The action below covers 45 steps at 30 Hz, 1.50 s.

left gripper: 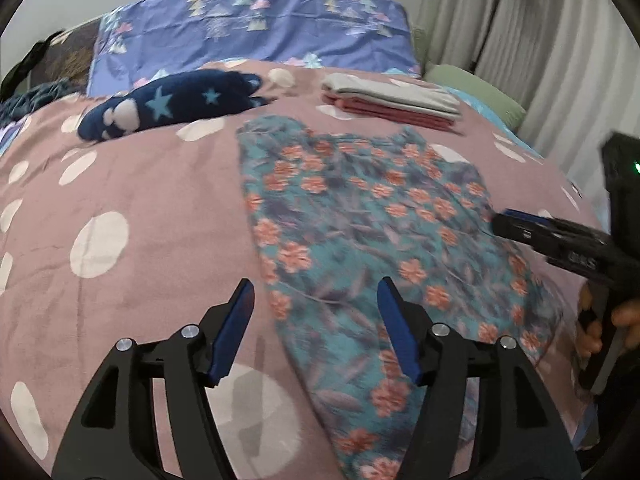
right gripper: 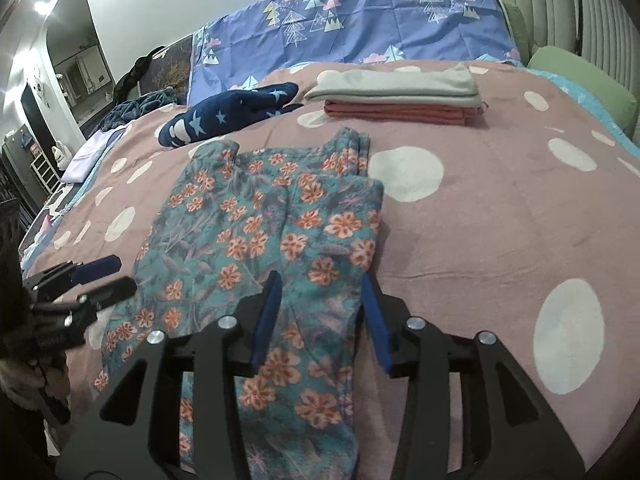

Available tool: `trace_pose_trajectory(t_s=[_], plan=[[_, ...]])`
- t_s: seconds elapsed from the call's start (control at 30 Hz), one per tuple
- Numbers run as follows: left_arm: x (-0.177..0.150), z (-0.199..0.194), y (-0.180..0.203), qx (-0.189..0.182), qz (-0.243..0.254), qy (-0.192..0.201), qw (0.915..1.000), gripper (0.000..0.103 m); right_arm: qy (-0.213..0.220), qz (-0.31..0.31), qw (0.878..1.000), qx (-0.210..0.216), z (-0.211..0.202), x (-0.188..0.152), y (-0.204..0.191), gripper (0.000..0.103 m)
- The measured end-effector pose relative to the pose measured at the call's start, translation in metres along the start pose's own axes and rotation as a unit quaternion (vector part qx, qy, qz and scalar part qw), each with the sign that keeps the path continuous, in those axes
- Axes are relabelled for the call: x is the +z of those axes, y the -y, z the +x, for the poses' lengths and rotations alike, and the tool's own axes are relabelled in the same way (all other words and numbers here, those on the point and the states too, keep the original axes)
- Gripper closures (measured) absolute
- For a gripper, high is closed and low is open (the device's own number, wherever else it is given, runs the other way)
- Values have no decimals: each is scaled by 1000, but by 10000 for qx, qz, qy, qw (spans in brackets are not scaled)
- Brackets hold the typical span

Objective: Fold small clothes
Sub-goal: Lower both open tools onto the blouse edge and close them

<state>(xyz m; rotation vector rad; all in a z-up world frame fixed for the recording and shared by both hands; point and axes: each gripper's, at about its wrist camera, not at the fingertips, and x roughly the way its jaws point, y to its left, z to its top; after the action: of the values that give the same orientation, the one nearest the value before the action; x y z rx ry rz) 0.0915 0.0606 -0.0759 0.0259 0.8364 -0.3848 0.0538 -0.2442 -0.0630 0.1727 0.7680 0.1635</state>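
Dotted bedspread (right gripper: 500,220) | floral garment (right gripper: 256,232) flat | beneath both open jaws

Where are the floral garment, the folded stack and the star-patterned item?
floral garment (right gripper: 256,232), right wrist view, middle of cloth.
folded stack (right gripper: 396,94), right wrist view, grey top layer.
star-patterned item (left gripper: 176,102), left wrist view, navy middle.

A home bedroom. Ahead of the grippers lies a bed under a pink polka-dot blanket (right gripper: 500,208), with a blue tree-print sheet (right gripper: 360,20) beyond. Pleated curtains (left gripper: 540,40) hang to the right, and a mirror (right gripper: 76,48) stands far left.
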Motion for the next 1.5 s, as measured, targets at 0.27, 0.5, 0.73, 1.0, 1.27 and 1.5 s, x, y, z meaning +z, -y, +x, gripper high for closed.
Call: trace_pose_trajectory(t_s=[0.27,0.5,0.73,1.0,1.27,1.5], plan=[[-7,18,-14,-388,-344,-313,9982,37,-196,86,9998,36,5,-4,8,53],[-5,26,-17,-700,-340,-432,9960,31,-536,961,9874,1141,17,-6,41,43],[11,43,-6,-878,-177,-499,9947,31,-698,1139,9760,1718,41,9,48,36],[24,62,-14,-1264,-308,-481,9903,31,-780,1153,9643,2252,71,22,58,49],[15,51,-14,-1222,-161,-518,9910,35,-1015,1051,9629,2268,51,8,61,52],[20,59,-12,-1276,-36,-527,9904,35,-1105,984,9591,2412,68,16,57,52]])
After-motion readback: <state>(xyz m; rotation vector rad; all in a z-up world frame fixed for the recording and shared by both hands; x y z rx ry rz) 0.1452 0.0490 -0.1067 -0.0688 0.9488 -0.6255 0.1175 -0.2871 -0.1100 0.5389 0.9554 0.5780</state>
